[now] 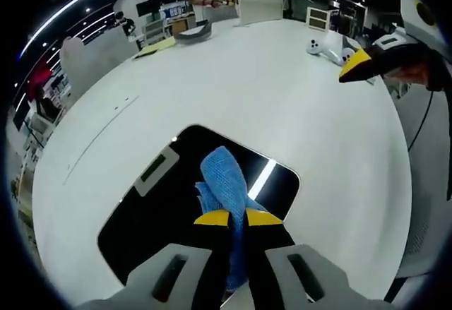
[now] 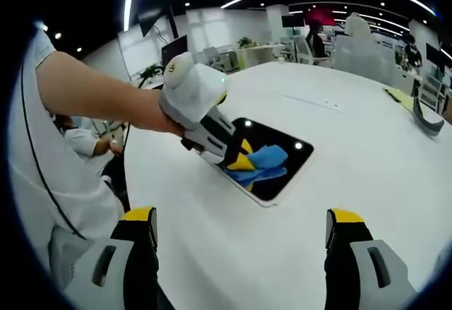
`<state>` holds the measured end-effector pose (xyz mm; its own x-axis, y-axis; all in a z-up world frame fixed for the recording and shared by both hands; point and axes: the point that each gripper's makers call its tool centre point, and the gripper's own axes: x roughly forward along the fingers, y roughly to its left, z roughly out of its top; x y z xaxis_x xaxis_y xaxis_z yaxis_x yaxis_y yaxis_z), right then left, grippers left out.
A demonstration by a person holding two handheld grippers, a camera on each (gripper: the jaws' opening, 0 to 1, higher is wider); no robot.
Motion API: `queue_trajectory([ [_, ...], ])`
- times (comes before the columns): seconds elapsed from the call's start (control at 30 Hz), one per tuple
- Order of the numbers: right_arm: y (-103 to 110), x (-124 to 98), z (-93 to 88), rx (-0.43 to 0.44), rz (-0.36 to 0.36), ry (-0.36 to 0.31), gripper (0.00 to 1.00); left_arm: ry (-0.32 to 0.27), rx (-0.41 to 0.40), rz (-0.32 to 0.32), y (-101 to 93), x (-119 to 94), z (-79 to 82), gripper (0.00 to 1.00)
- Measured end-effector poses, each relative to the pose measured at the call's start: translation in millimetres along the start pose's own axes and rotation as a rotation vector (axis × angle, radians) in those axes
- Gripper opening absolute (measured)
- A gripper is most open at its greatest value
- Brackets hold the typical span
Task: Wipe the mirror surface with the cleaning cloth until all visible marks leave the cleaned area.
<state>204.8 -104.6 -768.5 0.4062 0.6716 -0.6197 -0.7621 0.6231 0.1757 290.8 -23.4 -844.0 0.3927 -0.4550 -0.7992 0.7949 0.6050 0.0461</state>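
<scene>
Left gripper view shows the left gripper [image 1: 237,217] clamped on the blue cleaning cloth [image 1: 222,176], pressed onto the mirror [image 1: 148,211] lying flat on the white table [image 1: 282,91]. The right gripper [image 2: 240,236] hangs wide open, holding nothing. Best to keep the cloth flat and sweep overlapping strokes edge to edge.

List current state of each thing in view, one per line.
Blue knitted cleaning cloth: clamped in left tongs, lying on the mirror.
Dark rectangular mirror: flat on white table, reflecting ceiling lights.
Left tongs: shut on the cloth.
Right tongs: open, empty, above the table.
</scene>
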Motion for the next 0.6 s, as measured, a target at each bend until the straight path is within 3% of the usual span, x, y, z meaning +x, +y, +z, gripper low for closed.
queue_trajectory([
  [0.6, -1.5, -0.3, -3.9, 0.009, -0.001, 0.006, 1.00, -0.009, 0.017, -0.019, -12.1, 6.0, 9.1, 0.03],
])
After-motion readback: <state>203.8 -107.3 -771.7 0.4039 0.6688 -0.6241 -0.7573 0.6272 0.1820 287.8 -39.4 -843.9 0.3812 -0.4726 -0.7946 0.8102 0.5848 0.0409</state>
